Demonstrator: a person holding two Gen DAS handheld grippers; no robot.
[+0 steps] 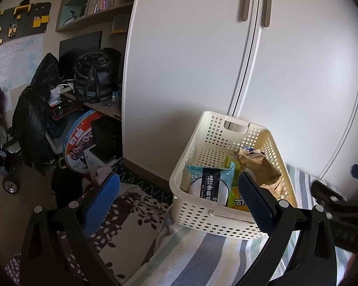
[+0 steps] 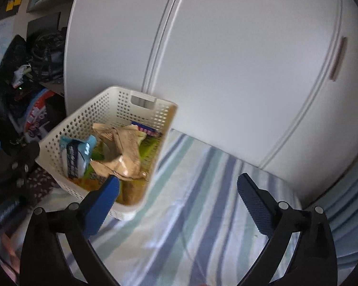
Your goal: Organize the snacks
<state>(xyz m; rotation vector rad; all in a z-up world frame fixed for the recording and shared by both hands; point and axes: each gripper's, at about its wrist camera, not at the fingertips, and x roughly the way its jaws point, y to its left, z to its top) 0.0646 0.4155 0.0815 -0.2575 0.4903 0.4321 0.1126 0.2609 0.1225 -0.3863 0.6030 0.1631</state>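
Basket: a cream perforated plastic basket (image 1: pixel 198 211) with a cut-out handle stood on the blue, green and white striped bedsheet (image 2: pixel 202 214), close before the white wardrobe doors (image 1: pixel 191 59).
Snacks: a light blue and white packet with a dark label (image 1: pixel 211 183), a crumpled tan foil packet (image 1: pixel 260 166) and a yellow-green packet (image 1: pixel 236 200) all lay inside the basket; the blue packet sat at 9 o'clock of the tan one.
Left gripper (image 1: pixel 179 200): its blue-padded jaws were spread wide and held nothing, with the basket's near wall between them.
Right gripper (image 2: pixel 179 202): jaws likewise spread apart and empty, above the sheet, the basket at 10 o'clock.
Sharpness: the right wrist view was blurred.
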